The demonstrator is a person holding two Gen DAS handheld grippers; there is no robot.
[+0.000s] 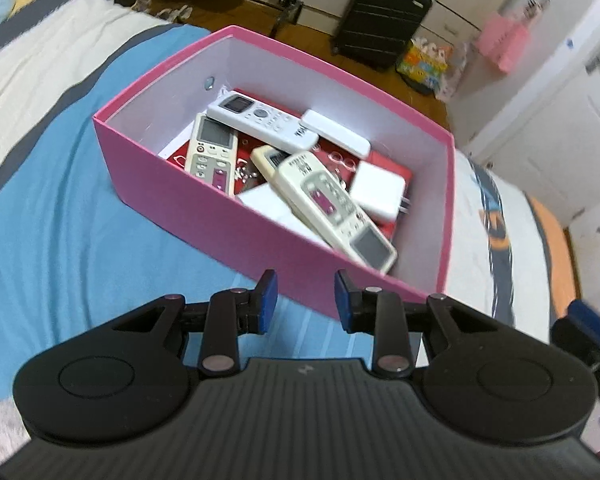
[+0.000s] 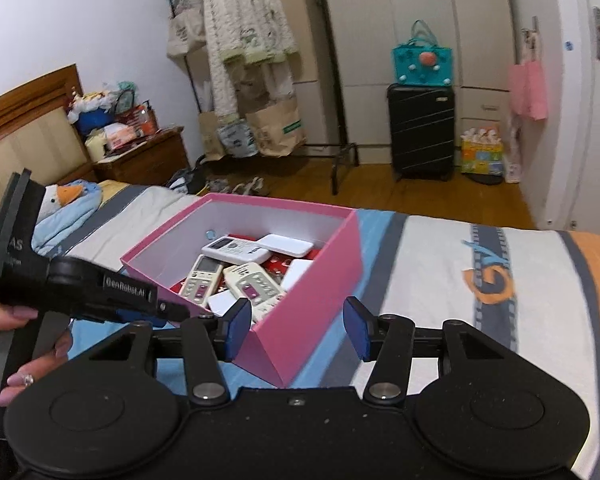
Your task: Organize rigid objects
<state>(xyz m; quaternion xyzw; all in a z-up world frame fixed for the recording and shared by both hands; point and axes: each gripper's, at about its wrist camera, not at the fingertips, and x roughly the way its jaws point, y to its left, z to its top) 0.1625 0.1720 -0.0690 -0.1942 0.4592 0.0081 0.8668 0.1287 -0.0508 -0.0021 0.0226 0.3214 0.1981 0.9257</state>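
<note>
The left tongs point(image 1: 305, 294) stand with a narrow gap between their blue pads point(image 1: 269, 300) and nothing in it. They hang over the blue bedcover point(image 1: 80, 220), just short of the near wall of the pink box point(image 1: 204, 196). The right tongs point(image 2: 296, 322) are spread wider and also empty, with the box's near corner showing in the gap beyond the tips. In the right wrist view, the left tongs sit off to the left of the right ones, held by a hand point(image 2: 24, 378).

The box lies straight ahead of both tongs on the bed. It is a rigid open carton, pink outside and white inside, with a red sheet point(image 1: 388, 164) on its floor. Inside, closest to the left tongs' tips, a cream remote point(image 1: 332, 204) lies slanted with its grey screen towards the near wall, over the end of another cream one point(image 1: 262, 156). Ahead and left of it sits a cream remote with a purple patch point(image 1: 212, 148). Beyond that, a white remote point(image 1: 260, 120) lies crosswise. A flat white slab point(image 1: 336, 132) rests against the far right wall, and a white plug adapter point(image 1: 378, 192) lies to the right of the slanted remote, touching it.
</note>
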